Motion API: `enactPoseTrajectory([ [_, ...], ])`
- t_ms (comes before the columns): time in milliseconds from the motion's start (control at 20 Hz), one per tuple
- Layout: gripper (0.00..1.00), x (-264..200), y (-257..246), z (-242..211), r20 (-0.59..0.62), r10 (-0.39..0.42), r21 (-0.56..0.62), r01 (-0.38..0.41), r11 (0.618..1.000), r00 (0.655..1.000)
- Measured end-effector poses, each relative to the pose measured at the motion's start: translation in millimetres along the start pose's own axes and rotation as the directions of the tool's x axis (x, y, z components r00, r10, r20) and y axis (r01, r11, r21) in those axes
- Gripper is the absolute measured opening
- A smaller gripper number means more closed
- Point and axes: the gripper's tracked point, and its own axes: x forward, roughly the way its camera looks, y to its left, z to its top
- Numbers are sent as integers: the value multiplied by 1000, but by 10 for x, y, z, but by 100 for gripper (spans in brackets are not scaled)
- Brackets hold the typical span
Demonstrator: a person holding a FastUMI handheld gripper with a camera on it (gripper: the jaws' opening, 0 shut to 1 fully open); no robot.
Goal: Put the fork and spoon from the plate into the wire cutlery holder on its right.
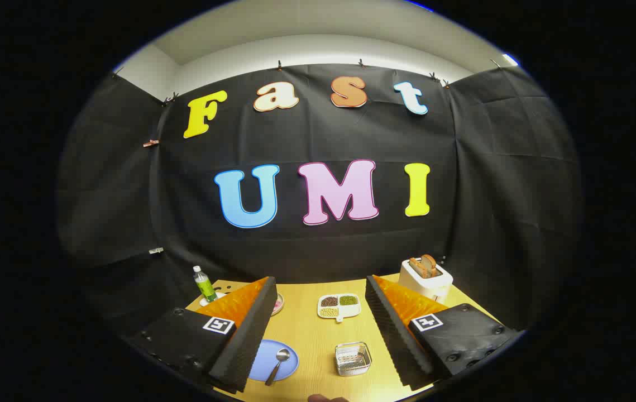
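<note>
We hold the gripper (320,335) high above the near edge of the pale wooden tabletop (312,340), its jaws spread wide and gripping nothing. Between the fingers, close to the near edge, lies the round blue plate (290,353), with a shiny metal spoon (277,363) resting across it, bowl towards the far side and handle towards us. We cannot find the fork: part of the plate is hidden behind the left finger, so it may lie there. To the plate's right, apart from it and also near the front edge, stands the small square wire cutlery holder (353,358), which looks empty as far as we can tell.

Further back, near the middle of the tabletop, sits a white divided dish of beans and grains (339,306). A white toaster with bread slices in it (425,277) occupies the far right corner, and a clear bottle with a green label (204,283) stands at the far left.

In our judgement nothing has been picked up yet. The risks from here: the spoon lies flat on a slick plate, so fingers closing on it could skid it away or shove the plate. A thin handle pinched off-centre may swing and drop. The light holder could tip or slide if the spoon strikes its rim.
</note>
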Motion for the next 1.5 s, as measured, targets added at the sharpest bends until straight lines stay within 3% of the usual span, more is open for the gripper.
enactPoseTrajectory([
  [1000,99,113,142,-408,-126,58,-12,-60,998,990],
  [1500,99,471,764,-1363,-345,174,-16,-191,981,922],
])
